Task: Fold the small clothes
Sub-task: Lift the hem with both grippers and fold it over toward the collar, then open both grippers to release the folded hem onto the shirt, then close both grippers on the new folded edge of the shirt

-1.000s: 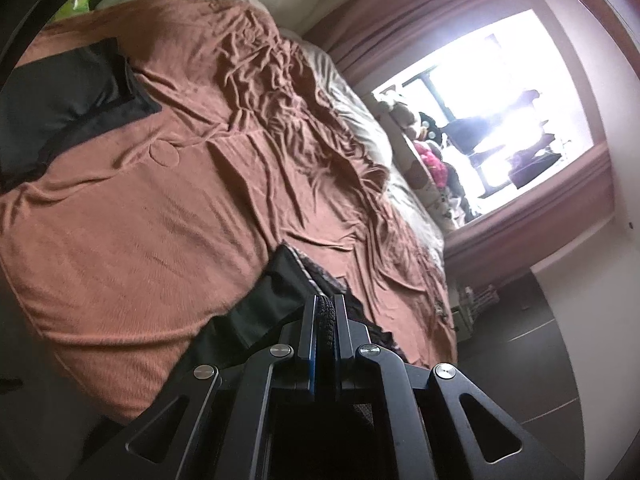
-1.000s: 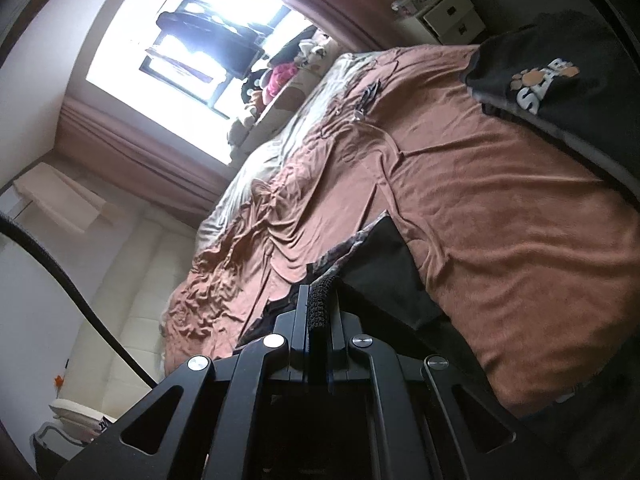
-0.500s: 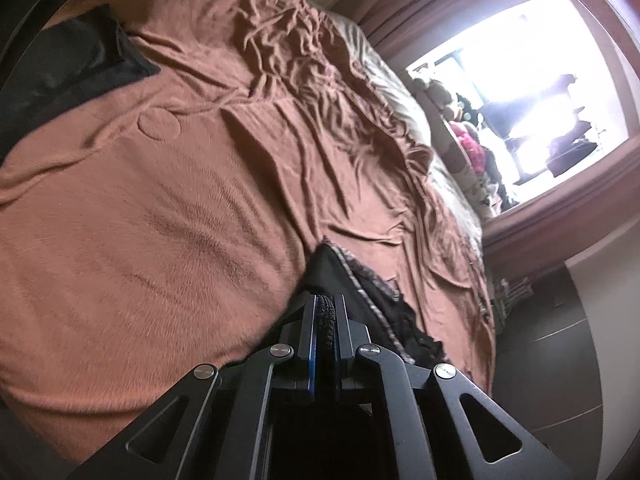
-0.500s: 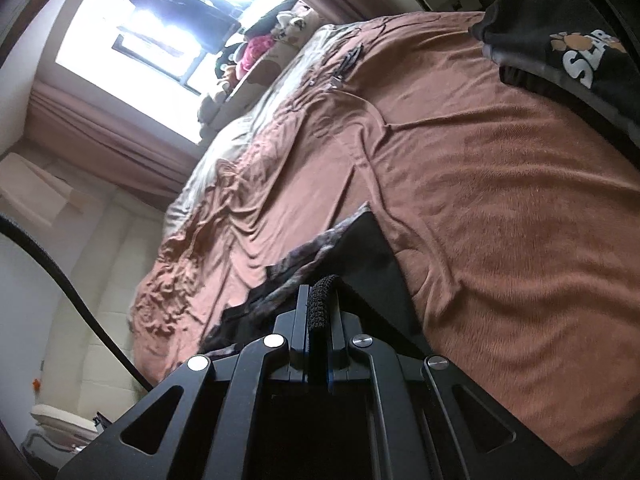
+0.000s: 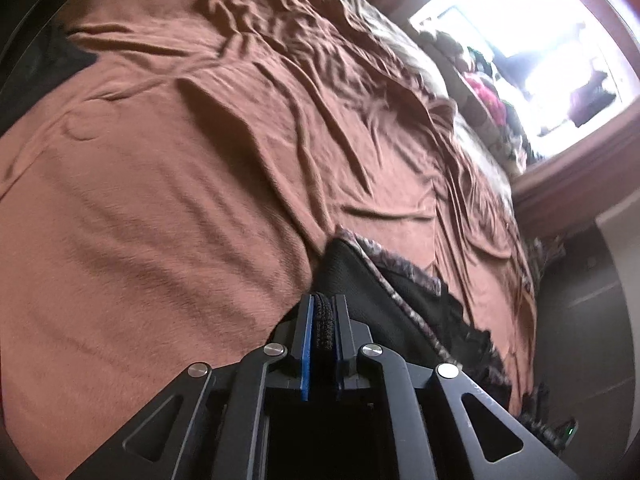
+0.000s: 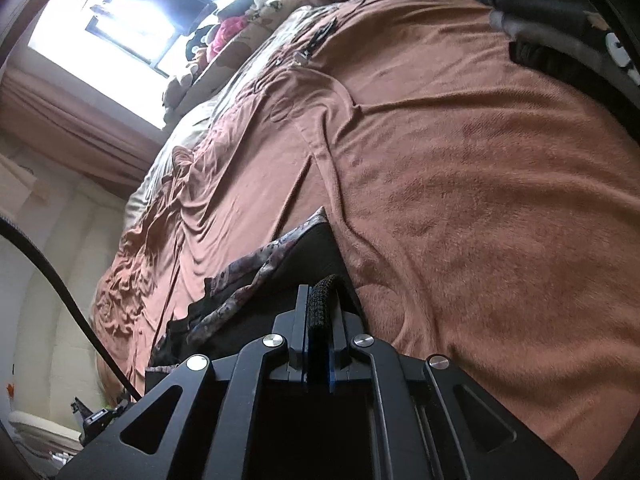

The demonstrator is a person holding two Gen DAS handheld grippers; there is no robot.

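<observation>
A small black garment (image 5: 404, 296) with a patterned trim lies partly on the brown blanket (image 5: 180, 220). My left gripper (image 5: 322, 312) has the garment's thick black edge between its blue pads; the jaws are opening slightly, and the pads still touch the fabric. In the right wrist view the same garment (image 6: 308, 252) spreads to the left of my right gripper (image 6: 322, 300). That gripper pinches another stretch of the black edge, and its jaws are just starting to open too. Both grippers sit low over the blanket (image 6: 460, 200).
Dark clothes (image 5: 36, 68) lie at the far left of the bed. A black garment with a white logo (image 6: 560, 44) lies at the far right. A bright window (image 6: 120, 12) with stuffed toys (image 6: 240, 20) is behind the bed. A black cable (image 6: 60, 284) hangs left.
Both grippers have come down and forward over the blanket, carrying the black garment onto it. The dark clothes at the sides have slid toward the picture edges.
</observation>
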